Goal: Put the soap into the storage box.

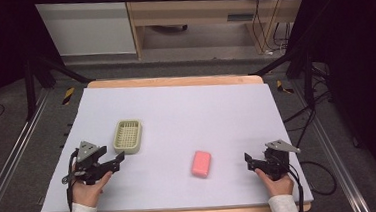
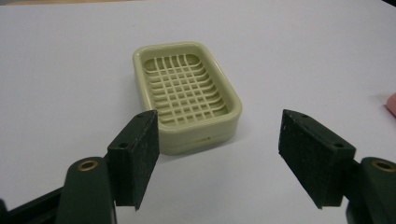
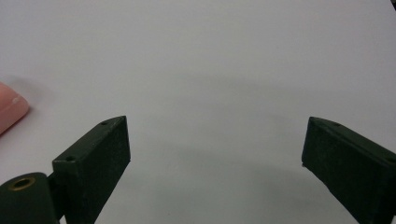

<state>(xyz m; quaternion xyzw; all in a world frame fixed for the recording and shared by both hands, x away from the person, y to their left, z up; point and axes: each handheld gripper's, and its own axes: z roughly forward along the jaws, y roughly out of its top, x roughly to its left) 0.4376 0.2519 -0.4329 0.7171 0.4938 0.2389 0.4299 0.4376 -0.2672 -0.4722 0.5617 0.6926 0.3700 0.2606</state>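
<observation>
Left claw [image 1: 121, 156]: released, jaws spread with nothing between the pads; tips just short of the soap dish, not touching it.
Soap dish [image 1: 128, 136]: pale green, slatted grid floor, sits flat on the left half of the table, long side running away from the person. In the left gripper view [image 2: 187, 95] it lies just beyond the jaws, nearer the left-hand pad [image 2: 140, 156] (near corner partly behind that pad).
Pink soap bar [image 1: 201, 163]: flat on the table near the front, between the two claws, well apart from the dish; nothing touches it. Edge of it at the right margin of the left gripper view [image 2: 391, 103] and the left margin of the right gripper view [image 3: 10, 113].
Right claw [image 1: 248, 161]: released, jaws wide, bare table between them; points toward the soap bar, clear gap remaining.
Table [image 1: 216, 109]: pale lilac-grey sheet over a wooden top.
Hands: left hand [image 1: 87, 189] and right hand [image 1: 276, 184] come in from the front edge, white sleeves.
</observation>
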